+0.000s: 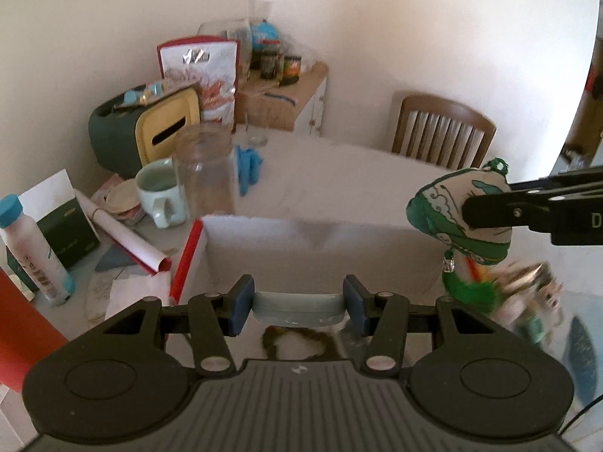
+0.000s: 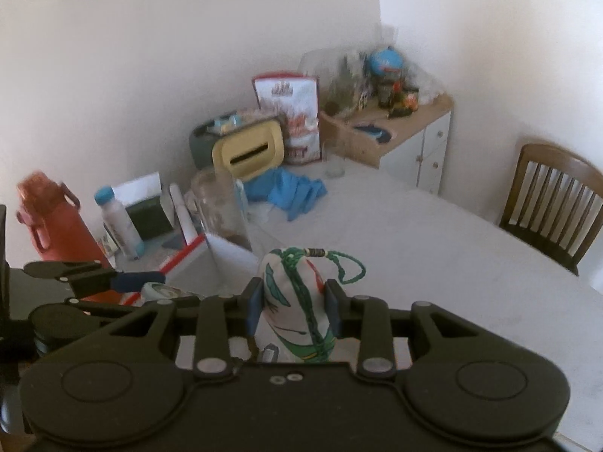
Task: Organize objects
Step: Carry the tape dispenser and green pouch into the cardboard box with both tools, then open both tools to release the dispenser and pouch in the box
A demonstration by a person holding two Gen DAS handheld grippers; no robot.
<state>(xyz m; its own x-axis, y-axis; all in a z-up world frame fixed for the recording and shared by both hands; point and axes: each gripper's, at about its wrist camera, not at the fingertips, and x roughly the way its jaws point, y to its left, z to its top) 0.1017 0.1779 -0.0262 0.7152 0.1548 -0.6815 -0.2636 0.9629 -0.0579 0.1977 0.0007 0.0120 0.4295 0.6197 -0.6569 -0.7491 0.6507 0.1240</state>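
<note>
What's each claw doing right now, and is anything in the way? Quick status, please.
Right claw shut on green-and-white pouch. Left claw shut on pale blue-grey object. White box just ahead; glass jar beyond it.

Room beyond my work area

I see a wooden chair (image 1: 443,128) at the table's far side and a corner cabinet (image 2: 418,139) bearing a small globe (image 2: 384,61).

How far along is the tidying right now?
Done: nothing clearly; I cannot see inside the white box. In hand: the left tool grips a pale blue-grey case; the right tool holds a green-and-white sachet. Left: glass jar, mug, blue gloves, bottle.
</note>
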